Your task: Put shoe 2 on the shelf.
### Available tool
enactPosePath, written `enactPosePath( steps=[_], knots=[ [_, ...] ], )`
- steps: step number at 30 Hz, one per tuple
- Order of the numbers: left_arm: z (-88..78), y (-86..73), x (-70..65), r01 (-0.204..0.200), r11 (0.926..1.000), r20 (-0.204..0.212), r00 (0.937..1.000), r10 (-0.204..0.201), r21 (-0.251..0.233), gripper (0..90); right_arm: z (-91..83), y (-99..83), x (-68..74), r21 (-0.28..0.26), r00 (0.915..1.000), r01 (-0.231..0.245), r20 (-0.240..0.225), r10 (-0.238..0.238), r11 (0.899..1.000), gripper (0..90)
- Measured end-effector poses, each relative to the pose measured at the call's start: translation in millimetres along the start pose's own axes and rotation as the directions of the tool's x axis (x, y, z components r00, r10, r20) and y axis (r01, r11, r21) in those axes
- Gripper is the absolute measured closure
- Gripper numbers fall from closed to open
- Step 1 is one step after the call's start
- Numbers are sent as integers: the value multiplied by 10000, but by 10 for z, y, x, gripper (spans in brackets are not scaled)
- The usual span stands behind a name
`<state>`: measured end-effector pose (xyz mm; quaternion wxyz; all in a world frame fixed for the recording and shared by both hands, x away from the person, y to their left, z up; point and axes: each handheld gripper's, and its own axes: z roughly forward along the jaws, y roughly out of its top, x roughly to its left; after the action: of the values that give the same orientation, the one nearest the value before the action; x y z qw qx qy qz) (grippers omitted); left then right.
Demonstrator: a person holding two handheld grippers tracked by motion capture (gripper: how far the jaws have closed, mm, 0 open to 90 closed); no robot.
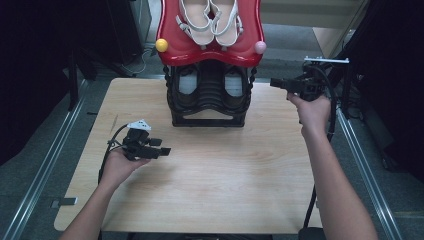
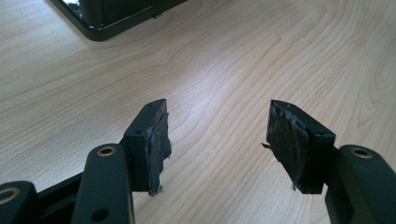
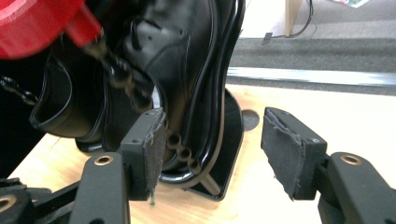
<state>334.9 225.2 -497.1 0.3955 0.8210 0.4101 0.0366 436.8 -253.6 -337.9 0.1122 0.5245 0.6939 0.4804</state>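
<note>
The left forearm enters from the lower left. The left hand (image 1: 117,167) holds the left gripper (image 1: 159,146) low and pointed to the right, jaws spread wide with nothing between the pads (image 2: 159,140). The right arm extends forward at the right. The right hand (image 1: 314,112) holds the right gripper (image 1: 276,83) raised and pointed left, jaws parted, nothing gripped.

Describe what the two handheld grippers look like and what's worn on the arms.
Both the left gripper and right gripper are black, each with two blocky jaws faced in frayed dark pads and brass-coloured pivot rivets. Each carries a grey triangular top plate and trails a black cable. The forearms are bare, no sleeves.
</note>
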Motion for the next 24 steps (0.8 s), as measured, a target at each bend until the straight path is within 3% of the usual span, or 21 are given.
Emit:
enactPosePath(
  steps=[10, 18, 24],
  knots=[
    [13, -5, -3, 23, 10000, -17, 10000, -23, 61, 390, 98, -454, 31, 412, 9987, 341, -397, -325, 9986, 411],
    [24, -8, -9, 59, 10000, -7, 10000, -59, 64, 390, 132, -813, 46, 540, 9958, 288, -887, -239, 9981, 410],
    [26, -10, -15, 21, 10000, 21, 10000, -21, 72, 389, 198, -1089, 43, 764, 9946, 360, -998, -283, 9964, 409]
  ],
)
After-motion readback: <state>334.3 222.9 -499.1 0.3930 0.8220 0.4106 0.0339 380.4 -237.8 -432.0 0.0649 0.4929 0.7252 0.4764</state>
